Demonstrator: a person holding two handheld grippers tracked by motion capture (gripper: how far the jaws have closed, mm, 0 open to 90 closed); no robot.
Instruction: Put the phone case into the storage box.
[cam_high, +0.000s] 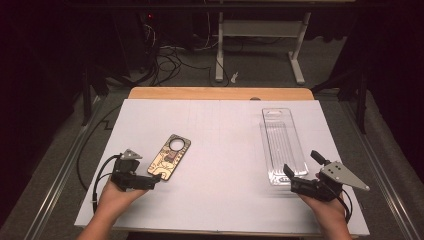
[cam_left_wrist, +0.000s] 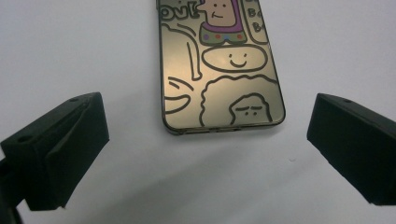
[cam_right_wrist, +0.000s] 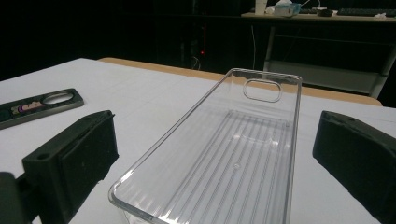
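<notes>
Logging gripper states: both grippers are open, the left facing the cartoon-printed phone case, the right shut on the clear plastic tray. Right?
Not quite. The right gripper is open too; its jaws stand either side of the clear plastic tray without clamping it, per the right gripper view. The rest holds.

Two forearms reach in from the near edge, each hand holding a two-jaw claw low over the tabletop. The left claw (cam_high: 150, 181) sits at the near left, its black jaws spread wide apart and holding nothing. The right claw (cam_high: 302, 167) sits at the near right, jaws likewise wide apart and empty.
</notes>
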